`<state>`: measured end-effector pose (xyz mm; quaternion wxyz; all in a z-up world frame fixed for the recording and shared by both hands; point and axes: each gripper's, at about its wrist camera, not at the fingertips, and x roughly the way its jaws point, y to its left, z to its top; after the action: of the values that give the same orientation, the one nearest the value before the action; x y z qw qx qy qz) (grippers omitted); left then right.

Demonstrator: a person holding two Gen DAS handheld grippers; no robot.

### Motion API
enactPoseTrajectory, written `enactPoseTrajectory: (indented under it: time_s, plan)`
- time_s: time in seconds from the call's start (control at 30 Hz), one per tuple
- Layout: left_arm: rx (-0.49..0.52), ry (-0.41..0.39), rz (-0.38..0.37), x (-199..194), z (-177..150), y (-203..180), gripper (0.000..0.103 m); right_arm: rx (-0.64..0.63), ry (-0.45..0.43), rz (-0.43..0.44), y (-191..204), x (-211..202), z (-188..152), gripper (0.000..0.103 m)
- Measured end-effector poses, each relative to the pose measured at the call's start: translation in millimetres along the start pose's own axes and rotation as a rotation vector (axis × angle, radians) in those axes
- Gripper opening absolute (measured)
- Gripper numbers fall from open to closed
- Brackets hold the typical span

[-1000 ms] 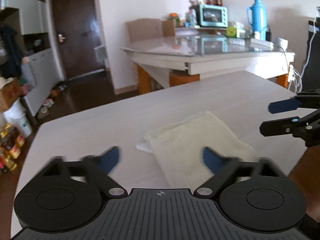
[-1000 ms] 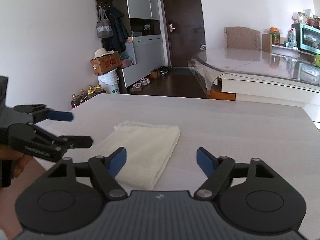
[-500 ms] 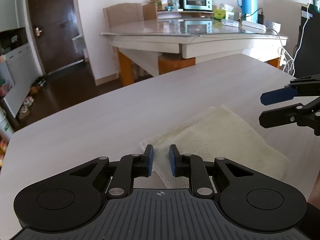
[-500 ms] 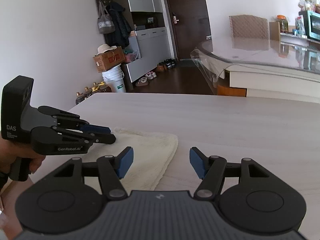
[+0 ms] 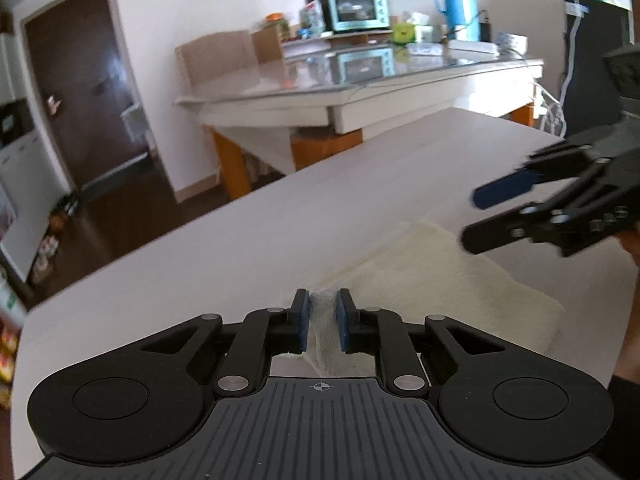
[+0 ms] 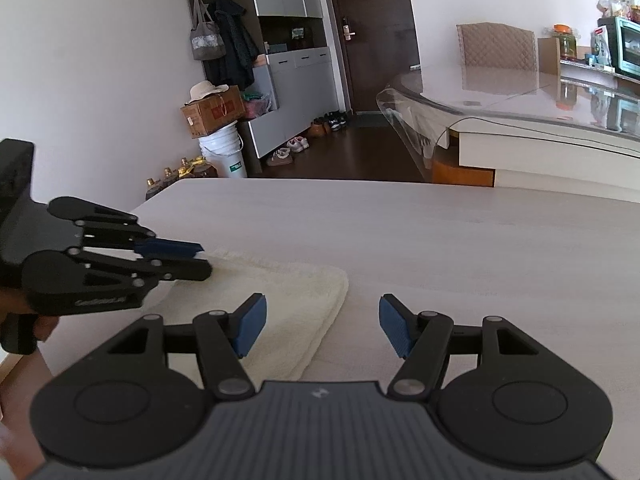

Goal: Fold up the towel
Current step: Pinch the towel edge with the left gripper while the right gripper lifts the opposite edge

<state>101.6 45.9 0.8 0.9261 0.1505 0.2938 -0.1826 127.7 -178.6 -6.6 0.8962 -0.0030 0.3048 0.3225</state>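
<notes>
Pinching a corner of the cream towel, your left gripper has its blue pads clamped on the cloth. The towel lies folded on the pale wooden table; your right gripper hovers spread wide over its edge.

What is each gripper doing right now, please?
Left gripper: closed on a corner of the towel.
Right gripper: open, holding nothing, above the towel's edge.
</notes>
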Motion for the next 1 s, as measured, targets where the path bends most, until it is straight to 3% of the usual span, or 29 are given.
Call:
enactPoseTrajectory:
  time_s: [0.33,0.47,0.57,0.7,1.0]
  plan:
    - [0.058,-0.046,-0.028,-1,13,6,0.015,-0.118,0.027,0.027,3,21,10,0.059]
    - [0.052,-0.050,-0.051,2,15,10,0.015,-0.135,0.004,0.016,10,11,13,0.047]
    - [0.024,-0.066,-0.075,1,15,17,0.015,-0.149,0.000,0.099,21,-6,12,0.047]
    - [0.022,-0.093,-0.089,-1,16,21,0.015,-0.211,0.051,0.143,41,-10,-5,0.047]
    - [0.022,-0.123,-0.088,13,16,21,0.015,-0.256,0.098,0.127,54,-5,-25,0.047]
